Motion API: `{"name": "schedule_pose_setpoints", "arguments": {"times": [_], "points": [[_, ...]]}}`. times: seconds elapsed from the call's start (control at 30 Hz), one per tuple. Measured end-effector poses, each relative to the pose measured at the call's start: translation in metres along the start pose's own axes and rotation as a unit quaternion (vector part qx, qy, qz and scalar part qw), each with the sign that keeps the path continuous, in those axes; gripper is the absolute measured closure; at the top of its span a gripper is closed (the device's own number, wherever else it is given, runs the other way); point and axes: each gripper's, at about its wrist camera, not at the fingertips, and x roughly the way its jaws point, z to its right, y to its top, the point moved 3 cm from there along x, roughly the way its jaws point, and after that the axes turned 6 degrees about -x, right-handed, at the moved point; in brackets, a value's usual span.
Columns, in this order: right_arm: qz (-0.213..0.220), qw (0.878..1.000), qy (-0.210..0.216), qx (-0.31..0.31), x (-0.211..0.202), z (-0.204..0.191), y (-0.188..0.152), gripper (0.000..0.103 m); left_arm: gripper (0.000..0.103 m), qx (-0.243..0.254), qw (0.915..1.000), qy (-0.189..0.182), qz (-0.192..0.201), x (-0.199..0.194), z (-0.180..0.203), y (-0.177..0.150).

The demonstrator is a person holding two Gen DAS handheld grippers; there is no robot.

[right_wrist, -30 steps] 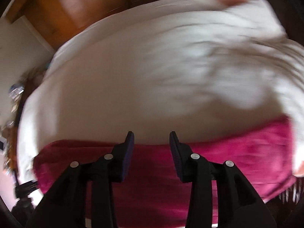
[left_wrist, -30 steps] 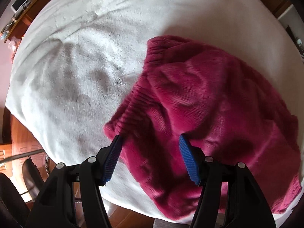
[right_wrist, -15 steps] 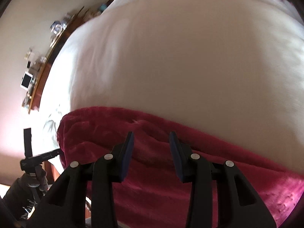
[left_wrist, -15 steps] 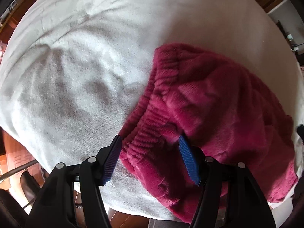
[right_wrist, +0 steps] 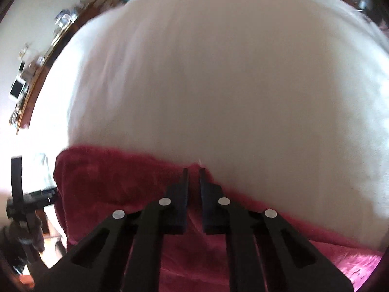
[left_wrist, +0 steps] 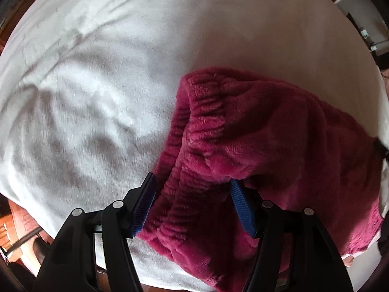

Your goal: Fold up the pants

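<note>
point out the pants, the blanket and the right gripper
pants [left_wrist: 279,146], left wrist view, on the fuzzy red fabric right of the waistband
blanket [left_wrist: 97,97], left wrist view, on its bare wrinkled white surface
right gripper [right_wrist: 193,170], right wrist view, midway between the nearly closed fingertips

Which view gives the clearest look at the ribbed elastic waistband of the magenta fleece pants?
The left wrist view: the ribbed elastic waistband lies sharp and close, running toward the open left gripper. The right wrist view shows only blurred magenta fleece pants, no ribbing, under the nearly closed right gripper.
</note>
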Motion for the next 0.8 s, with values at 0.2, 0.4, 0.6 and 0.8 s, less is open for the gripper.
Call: {"name": "schedule_pose_setpoints", "arguments": {"times": [0.2,0.4,0.6,0.8], "points": [[-0.001,0.999,-0.039,-0.003,0.015,0.002,0.008,0.101,0.046,0.038,0.9985,0.02,0.035,-0.016,0.01,0.022],[-0.006,0.999,-0.04,0.013,0.02,0.006,0.0,0.081,0.042,0.059,0.997,0.049,0.013,0.005,0.011,0.032],[0.056,0.997,-0.058,0.022,-0.034,0.014,-0.01,0.062,0.044,0.076,0.9959,0.007,0.049,-0.041,0.019,0.027],[0.043,0.995,-0.081,0.045,-0.05,0.013,-0.069,0.062,0.044,0.135,0.9859,-0.018,0.097,-0.086,0.059,0.01]]}}
